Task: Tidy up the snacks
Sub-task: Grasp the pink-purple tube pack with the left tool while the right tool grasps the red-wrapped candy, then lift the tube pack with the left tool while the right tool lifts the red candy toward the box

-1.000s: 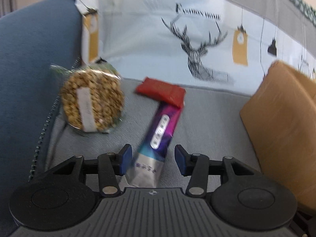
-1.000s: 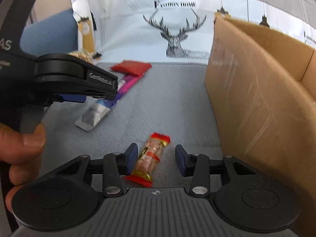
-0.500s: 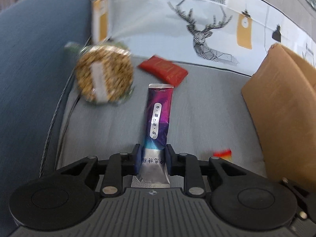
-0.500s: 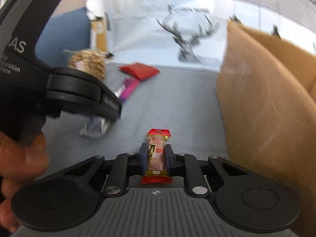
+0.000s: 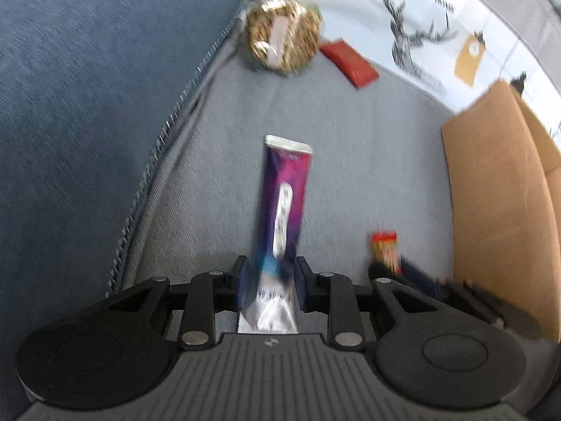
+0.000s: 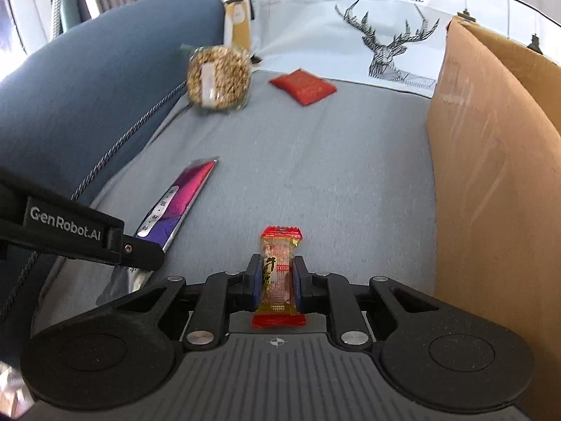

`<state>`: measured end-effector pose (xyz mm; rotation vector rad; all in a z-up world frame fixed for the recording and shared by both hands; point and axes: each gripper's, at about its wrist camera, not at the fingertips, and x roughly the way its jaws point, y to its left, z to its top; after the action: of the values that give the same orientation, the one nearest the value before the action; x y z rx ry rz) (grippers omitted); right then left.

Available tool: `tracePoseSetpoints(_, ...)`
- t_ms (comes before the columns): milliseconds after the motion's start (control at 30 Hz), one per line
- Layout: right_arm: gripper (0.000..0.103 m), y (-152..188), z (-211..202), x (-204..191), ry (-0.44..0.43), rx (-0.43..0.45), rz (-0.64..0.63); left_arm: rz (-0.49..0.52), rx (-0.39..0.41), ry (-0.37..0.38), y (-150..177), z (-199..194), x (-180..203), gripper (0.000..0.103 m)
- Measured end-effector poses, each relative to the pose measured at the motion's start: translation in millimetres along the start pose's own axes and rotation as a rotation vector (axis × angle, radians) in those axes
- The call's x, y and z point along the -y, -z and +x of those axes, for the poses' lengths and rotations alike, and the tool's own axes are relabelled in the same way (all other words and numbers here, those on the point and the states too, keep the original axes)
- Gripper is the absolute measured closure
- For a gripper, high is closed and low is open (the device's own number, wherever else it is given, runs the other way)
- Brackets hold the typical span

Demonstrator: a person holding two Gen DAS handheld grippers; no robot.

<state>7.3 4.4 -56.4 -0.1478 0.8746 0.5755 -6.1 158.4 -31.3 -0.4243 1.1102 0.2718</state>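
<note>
Because the left wrist view is motion-blurred, the print on the purple snack bar (image 5: 284, 207) cannot be read there, and its silver lower end runs out of sight under the gripper body. The left gripper (image 5: 270, 286) is clamped on that lower end; the bar points forward over the grey sofa seat (image 5: 368, 147).

In the right wrist view the right gripper (image 6: 277, 282) is closed on a small red-ended candy (image 6: 278, 273), a clear wrapper with pale filling, held upright between the blue pads. The candy's bottom crimp lies against the gripper body.

The left wrist view shows only the top of that candy (image 5: 384, 251) and a blurred dark portion of the right gripper. The right wrist view shows the purple snack bar (image 6: 175, 203) from the side, its near end hidden behind the black arm of the left gripper (image 6: 80, 235).

Both views show a round grain cake (image 6: 218, 78) in clear wrap at the seat's far left, against the blue armrest (image 6: 87, 87), and a flat red packet (image 6: 303, 86) just beside it. The cardboard box (image 6: 491, 175) stands at the right, cut off by the frame; its interior is not visible. A deer-print cushion (image 6: 382, 38) lies behind.
</note>
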Motion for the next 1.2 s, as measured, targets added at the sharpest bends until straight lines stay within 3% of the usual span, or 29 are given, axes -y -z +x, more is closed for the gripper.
tracePoseSetpoints(67, 0.083, 1.8, -1.6, 0.9, -0.006, -0.006, -0.014, -0.024, 0.027, 0.012, -5.8, -1.2, -3.7, 0.062)
tracePoseSetpoints(200, 0.081, 3.2, -1.5, 4.6, -0.019, -0.013, -0.027, -0.028, 0.021, 0.009, -13.9, 7.2, 2.1, 0.06)
tracePoseSetpoints(600, 0.08, 2.3, 2.6, 2.9, -0.013, -0.011, -0.061, 0.175, 0.03, -0.119, -15.7, 30.6, 40.7, 0.058)
tracePoseSetpoints(800, 0.084, 2.3, -0.3, 2.7, -0.003, 0.015, -0.057, 0.203, 0.051, -0.124, -14.2, 28.5, 43.4, 0.079)
tracePoseSetpoints(933, 0.084, -0.9, -6.3, 6.9, -0.001, 0.056, -0.034, 0.16, 0.077, -0.082, -16.8, 22.0, 40.4, 0.08)
tracePoseSetpoints(1200, 0.081, 3.1, 2.3, 2.7, 0.015, 0.009, -0.052, 0.185, 0.037, -0.085, -16.2, 29.3, 45.0, 0.074)
